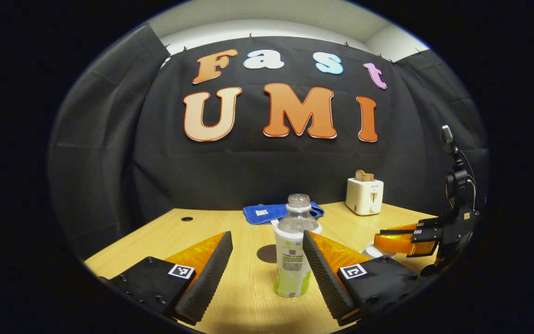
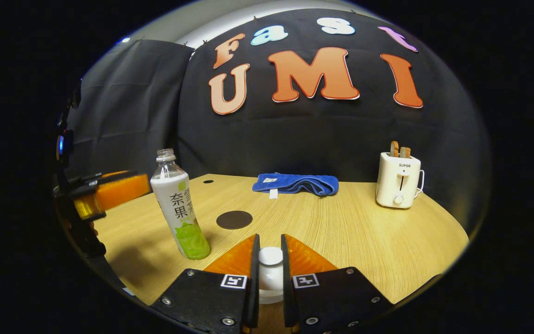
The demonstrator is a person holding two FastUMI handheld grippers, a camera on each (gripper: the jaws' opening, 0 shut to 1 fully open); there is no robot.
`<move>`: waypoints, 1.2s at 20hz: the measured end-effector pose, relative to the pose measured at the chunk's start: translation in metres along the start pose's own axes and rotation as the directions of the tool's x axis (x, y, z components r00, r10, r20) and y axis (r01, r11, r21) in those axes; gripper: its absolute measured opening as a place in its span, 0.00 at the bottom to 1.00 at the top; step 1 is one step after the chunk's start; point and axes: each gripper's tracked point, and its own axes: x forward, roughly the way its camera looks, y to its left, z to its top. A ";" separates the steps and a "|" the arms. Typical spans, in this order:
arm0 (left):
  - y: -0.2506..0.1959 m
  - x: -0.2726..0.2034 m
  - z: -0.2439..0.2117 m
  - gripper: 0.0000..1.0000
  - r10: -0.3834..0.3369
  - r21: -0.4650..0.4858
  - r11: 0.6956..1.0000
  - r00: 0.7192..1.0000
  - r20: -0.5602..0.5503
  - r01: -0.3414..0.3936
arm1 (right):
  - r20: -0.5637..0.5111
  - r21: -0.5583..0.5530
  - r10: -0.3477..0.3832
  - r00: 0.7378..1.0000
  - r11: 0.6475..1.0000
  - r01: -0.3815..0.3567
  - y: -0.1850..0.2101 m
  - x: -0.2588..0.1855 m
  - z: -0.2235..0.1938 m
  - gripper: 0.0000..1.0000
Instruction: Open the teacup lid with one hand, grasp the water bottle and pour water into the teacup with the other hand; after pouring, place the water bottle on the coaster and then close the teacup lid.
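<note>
A clear water bottle with a white and green label stands upright on the wooden table. My left gripper is open around it, and the bottle sits close to the right-hand finger. A dark round coaster lies just behind the bottle. In the right gripper view my right gripper is shut on the white knob of the teacup lid; the cup beneath is mostly hidden. The bottle, the coaster and the left gripper are to its left.
A folded blue towel lies at the back of the table. A white toaster with toast in it stands at the back right. The right gripper hangs at the right in the left gripper view.
</note>
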 end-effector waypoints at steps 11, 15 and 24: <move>-0.028 0.022 -0.069 0.98 -0.066 -0.018 0.998 0.986 -0.151 0.064 | 0.072 0.026 -0.037 0.997 0.999 0.035 -0.020 -0.015 0.024 0.22; -0.029 0.028 -0.090 0.96 -0.062 0.008 0.998 0.977 -0.202 0.065 | 0.088 0.037 -0.052 0.995 0.998 0.049 -0.026 -0.022 0.029 0.22; -0.021 0.036 -0.086 0.65 -0.030 0.053 0.998 0.980 -0.196 0.041 | 0.105 0.043 -0.081 0.991 0.996 0.077 -0.037 -0.033 0.035 0.21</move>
